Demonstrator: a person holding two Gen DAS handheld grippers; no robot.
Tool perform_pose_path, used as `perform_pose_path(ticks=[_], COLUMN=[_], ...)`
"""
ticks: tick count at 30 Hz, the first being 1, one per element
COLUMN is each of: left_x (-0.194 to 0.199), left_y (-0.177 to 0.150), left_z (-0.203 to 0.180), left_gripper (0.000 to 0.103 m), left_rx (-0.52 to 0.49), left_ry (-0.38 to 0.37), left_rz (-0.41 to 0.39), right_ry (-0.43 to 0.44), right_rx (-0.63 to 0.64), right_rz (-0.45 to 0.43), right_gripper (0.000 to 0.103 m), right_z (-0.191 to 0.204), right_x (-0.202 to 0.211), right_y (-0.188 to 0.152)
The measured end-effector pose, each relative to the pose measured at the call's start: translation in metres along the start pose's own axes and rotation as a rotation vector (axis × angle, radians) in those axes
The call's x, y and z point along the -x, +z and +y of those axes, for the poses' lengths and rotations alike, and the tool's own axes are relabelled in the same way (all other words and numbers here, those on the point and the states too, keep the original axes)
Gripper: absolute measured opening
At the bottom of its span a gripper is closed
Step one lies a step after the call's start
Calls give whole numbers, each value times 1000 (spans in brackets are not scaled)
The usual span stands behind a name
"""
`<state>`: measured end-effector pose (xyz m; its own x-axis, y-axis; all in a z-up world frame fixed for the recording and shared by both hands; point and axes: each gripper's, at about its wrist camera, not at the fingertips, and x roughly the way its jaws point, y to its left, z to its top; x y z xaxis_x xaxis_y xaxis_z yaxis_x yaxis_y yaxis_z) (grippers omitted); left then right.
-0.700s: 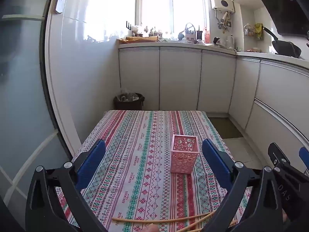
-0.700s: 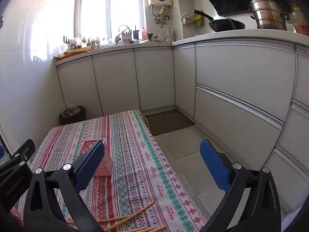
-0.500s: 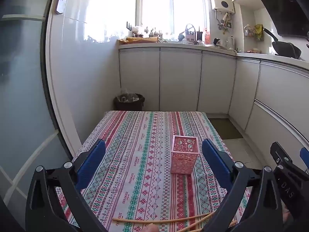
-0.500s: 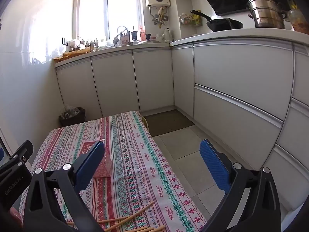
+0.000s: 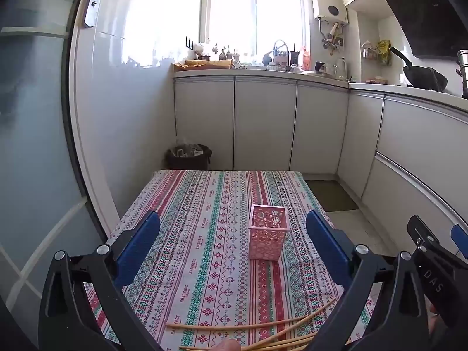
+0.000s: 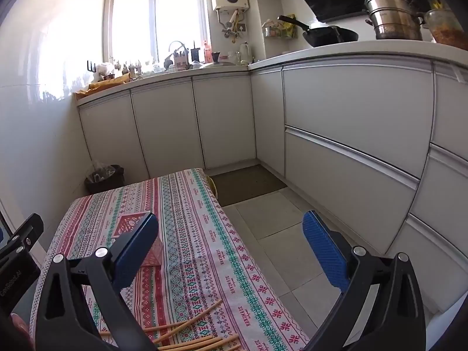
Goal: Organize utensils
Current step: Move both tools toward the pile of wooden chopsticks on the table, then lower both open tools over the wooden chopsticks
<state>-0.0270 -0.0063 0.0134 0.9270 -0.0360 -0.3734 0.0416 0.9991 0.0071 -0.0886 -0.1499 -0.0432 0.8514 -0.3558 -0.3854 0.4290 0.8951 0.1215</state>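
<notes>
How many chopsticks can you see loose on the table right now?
5 or so chopsticks, all scattered along the near edge of the table, none in the pink holder. The tongs hide part of the pile, so more are possible.

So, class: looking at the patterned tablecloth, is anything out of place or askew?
Yes. The thin wooden chopsticks lie loose and crisscrossed on the striped tablecloth at the near edge, not in the upright pink perforated holder, which looks empty. Both grippers are open, holding nothing.
</notes>
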Motion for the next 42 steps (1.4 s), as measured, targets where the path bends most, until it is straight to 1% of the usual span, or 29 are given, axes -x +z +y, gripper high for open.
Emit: perform_pose_path(ticks=[3, 5, 9, 12, 17, 22, 26, 30, 36, 42], left_x=[14, 24, 47, 66, 96, 122, 134, 142, 142, 148], left_y=[-4, -9, -26, -37, -53, -63, -68, -73, -80, -83], left_z=[-6, -7, -11, -13, -10, -12, -15, -14, -13, -14], left_gripper=[96, 96, 96, 96, 96, 96, 96, 96, 96, 96], left_rx=[-23, -21, -22, -31, -32, -53, -67, -77, -82, -91], left_ry=[7, 2, -27, -40, -59, -63, -75, -71, -69, -67], left_rz=[-2, 5, 40, 46, 72, 66, 80, 80, 107, 110], right_ry=[-20, -28, -59, -83, -95, -94, -92, -88, -71, -69], right_rx=[12, -1, 11, 18, 6, 4, 0, -3, -11, -20], right_rz=[-10, -4, 1, 6, 19, 47, 55, 57, 64, 50], right_gripper=[96, 96, 96, 96, 96, 96, 96, 96, 96, 96], right_z=[-8, -16, -29, -39, -56, -66, -71, -74, -76, -77], right_x=[15, 28, 57, 77, 105, 126, 139, 149, 158, 164], right_y=[-4, -13, -35, -46, -57, -69, -78, -81, -85, -85])
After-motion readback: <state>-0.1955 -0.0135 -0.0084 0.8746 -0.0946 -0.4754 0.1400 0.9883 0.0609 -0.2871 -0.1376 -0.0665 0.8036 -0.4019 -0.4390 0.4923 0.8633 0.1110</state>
